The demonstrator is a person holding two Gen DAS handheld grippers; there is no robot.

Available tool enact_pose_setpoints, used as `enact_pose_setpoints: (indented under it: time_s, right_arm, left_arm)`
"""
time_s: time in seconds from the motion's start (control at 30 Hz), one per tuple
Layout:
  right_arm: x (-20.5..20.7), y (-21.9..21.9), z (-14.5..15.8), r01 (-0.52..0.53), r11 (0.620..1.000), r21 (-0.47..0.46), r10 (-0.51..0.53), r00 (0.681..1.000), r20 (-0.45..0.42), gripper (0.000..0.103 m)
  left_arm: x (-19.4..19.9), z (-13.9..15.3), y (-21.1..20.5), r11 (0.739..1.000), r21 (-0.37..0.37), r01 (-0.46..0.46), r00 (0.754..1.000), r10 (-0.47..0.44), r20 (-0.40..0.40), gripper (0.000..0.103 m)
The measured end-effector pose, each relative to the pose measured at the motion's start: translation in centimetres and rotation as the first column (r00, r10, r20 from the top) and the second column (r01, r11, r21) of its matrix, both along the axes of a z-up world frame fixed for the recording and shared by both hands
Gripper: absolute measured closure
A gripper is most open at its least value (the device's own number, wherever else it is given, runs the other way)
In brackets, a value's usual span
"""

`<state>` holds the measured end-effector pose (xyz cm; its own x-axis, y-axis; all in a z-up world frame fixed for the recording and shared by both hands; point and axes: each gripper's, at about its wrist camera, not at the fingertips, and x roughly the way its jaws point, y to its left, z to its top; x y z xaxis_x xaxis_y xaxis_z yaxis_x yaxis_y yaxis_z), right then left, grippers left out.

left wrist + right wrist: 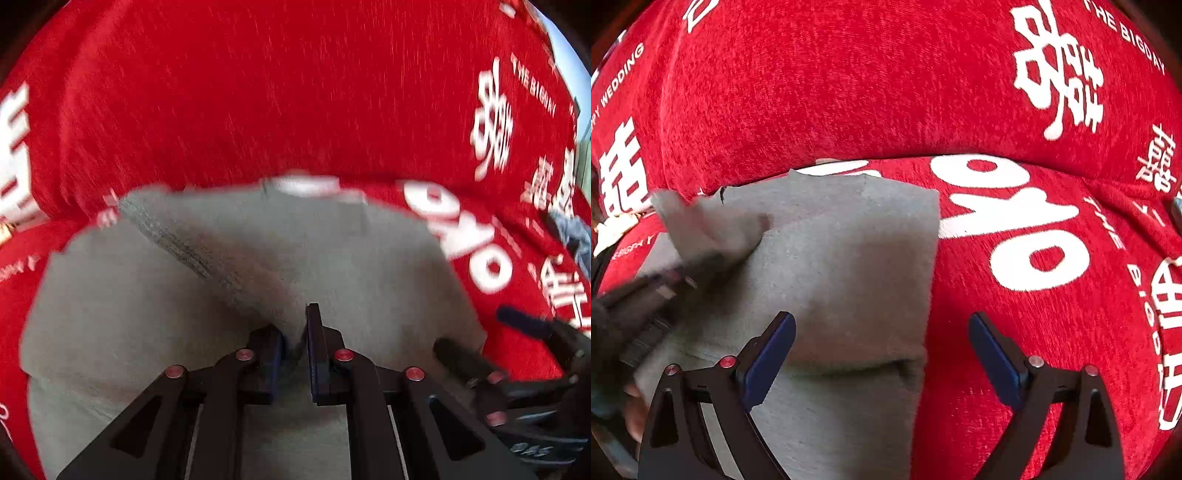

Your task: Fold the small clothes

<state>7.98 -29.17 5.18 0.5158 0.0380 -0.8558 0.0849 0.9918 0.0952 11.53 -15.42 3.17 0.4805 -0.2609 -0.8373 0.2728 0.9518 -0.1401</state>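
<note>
Over red cloth [812, 92], left tool [295, 343] pinches grey garment [147, 295].

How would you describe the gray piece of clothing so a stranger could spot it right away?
A red cover printed with white characters fills both views. On it lies one gray garment, pinched by the left gripper. It is the only plain, unprinted gray fabric there.

Plain grey garment [849, 258] — red cloth [849, 92] beneath, patterned with white characters and lettering.
</note>
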Motion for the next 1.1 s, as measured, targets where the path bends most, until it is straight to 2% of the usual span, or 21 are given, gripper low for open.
enact_pose_setpoints:
  time_s: [0.03, 0.13, 0.37, 0.4, 0.43, 0.47, 0.6, 0.77, 0.83, 0.87, 0.9, 0.93, 1.0, 1.1]
  right_arm:
    - [-0.1, -0.1, 0.0, -0.01, 1.0, 0.01, 0.01, 1.0, 0.004, 0.007]
    - [-0.3, -0.1, 0.0, -0.025, 0.999, 0.033, 0.024, 1.0, 0.014, 0.007]
    - [-0.5, 1.0, 0.4, -0.08, 0.989, 0.124, 0.073, 0.995, 0.06, 0.007]
    - [-0.4, 1.4, 0.3, -0.091, 0.988, 0.124, 0.084, 0.995, 0.058, 0.007]
    - [-0.3, 1.7, 0.3, -0.098, 0.988, 0.119, 0.091, 0.994, 0.057, 0.007]
    - [-0.3, 1.8, 0.3, -0.093, 0.989, 0.114, 0.087, 0.995, 0.058, 0.008]
    - [-1.1, 0.5, 0.4, -0.069, 0.989, 0.133, 0.062, 0.996, 0.059, 0.008]
    - [-2.1, -1.1, 1.2, -0.047, 0.992, 0.118, 0.04, 0.997, 0.067, 0.008]
    - [-2.0, -0.6, 1.7, -0.059, 0.994, 0.089, 0.052, 0.996, 0.078, 0.008]
    - [-1.8, -0.2, 1.8, -0.071, 0.994, 0.082, 0.064, 0.995, 0.082, 0.008]
    - [-1.4, 0.8, 2.1, -0.092, 0.993, 0.075, 0.086, 0.992, 0.088, 0.008]
    - [-1.0, 1.7, 2.3, -0.111, 0.992, 0.067, 0.105, 0.99, 0.092, 0.008]
    - [0.1, 4.9, 2.8, -0.171, 0.985, 0.035, 0.167, 0.981, 0.101, 0.008]
    - [2.2, 10.2, 3.1, -0.257, 0.966, -0.022, 0.258, 0.96, 0.106, 0.008]
  left_arm:
    - [0.0, -0.5, 0.1, 1.0, 0.005, 0.004, 1.0, -0.004, -0.026, 0.092]
    - [-0.3, -0.2, 0.6, 1.0, 0.001, 0.031, 0.999, -0.031, -0.026, 0.091]
    - [-1.6, 2.0, 3.5, 0.991, -0.107, 0.075, 0.995, -0.08, -0.051, 0.09]
    - [-1.5, 1.7, 3.4, 0.991, -0.109, 0.077, 0.994, -0.084, -0.063, 0.081]
    - [-1.3, 1.3, 3.2, 0.989, -0.119, 0.084, 0.992, -0.095, -0.086, 0.055]
    - [-1.2, 1.0, 3.3, 0.993, -0.103, 0.05, 0.995, -0.058, -0.082, 0.049]
    - [-0.1, 0.1, 3.7, 0.971, -0.239, 0.023, 0.986, -0.062, -0.157, 0.046]
    - [-1.2, 1.9, 5.1, 0.956, -0.287, 0.055, 0.991, -0.088, -0.105, 0.046]
    - [-1.6, 2.7, 7.1, 0.948, -0.316, 0.033, 0.993, -0.066, -0.095, 0.046]
    - [-1.8, 3.1, 8.3, 0.944, -0.328, 0.017, 0.995, -0.047, -0.082, 0.04]
    - [-1.9, 3.4, 9.6, 0.943, -0.333, 0.0, 0.997, -0.025, -0.07, 0.032]
    - [-2.0, 3.8, 11.1, 0.944, -0.329, -0.028, 0.999, 0.011, -0.052, 0.018]
    - [-1.9, 4.0, 14.2, 0.945, -0.312, -0.102, 0.995, 0.104, -0.012, 0.017]
    - [-0.7, 2.8, 18.7, 0.916, -0.327, -0.232, 0.973, 0.222, -0.069, 0.017]
